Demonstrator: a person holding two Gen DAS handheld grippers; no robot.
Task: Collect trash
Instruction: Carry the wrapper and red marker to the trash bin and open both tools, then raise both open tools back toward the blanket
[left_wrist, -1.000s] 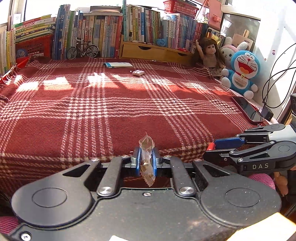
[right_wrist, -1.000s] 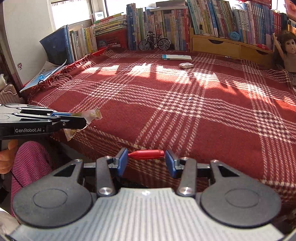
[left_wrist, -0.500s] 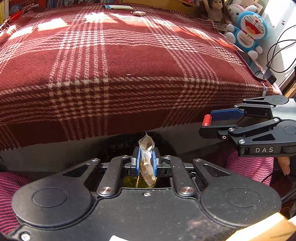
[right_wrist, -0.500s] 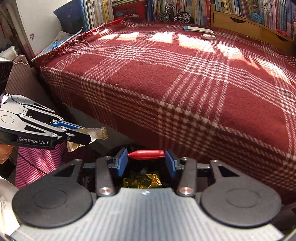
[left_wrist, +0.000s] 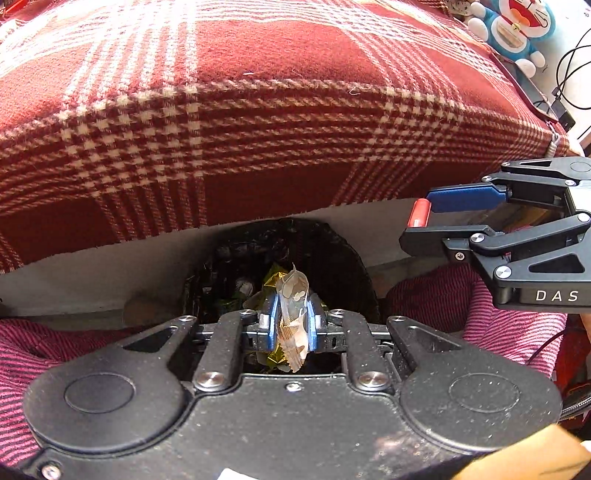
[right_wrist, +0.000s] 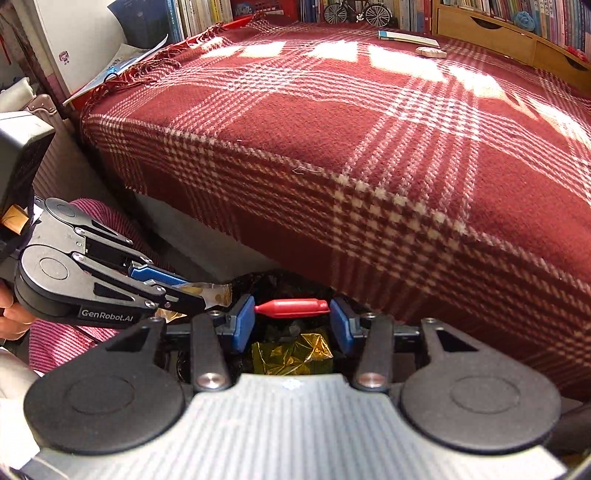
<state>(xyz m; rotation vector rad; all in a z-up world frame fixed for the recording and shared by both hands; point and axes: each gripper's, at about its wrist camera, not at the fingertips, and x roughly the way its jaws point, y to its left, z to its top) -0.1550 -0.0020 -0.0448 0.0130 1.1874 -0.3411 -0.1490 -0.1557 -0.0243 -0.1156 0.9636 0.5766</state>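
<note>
Red plaid blanket (left_wrist: 258, 110) covers the bed, its hanging edge just behind a black-lined bin (left_wrist: 343, 258) holding gold foil (right_wrist: 291, 354). Left claw (left_wrist: 291, 325), tilted steeply down over the bin, pinches a crumpled wrapper (left_wrist: 291, 299), its jaws having just eased slightly apart. Right claw (right_wrist: 291, 325), alongside and angled down, grips a red capsule-shaped piece (right_wrist: 291, 308), having just widened.

The left gripper's (left_wrist: 291, 325) body hides the near rim of the black bin (left_wrist: 332, 251) at the frame's bottom. The blue plush toy (left_wrist: 517, 26) is cut off at the upper right edge. The small pale object (right_wrist: 430, 51) on the plaid blanket (right_wrist: 369, 129) is too small to identify.
</note>
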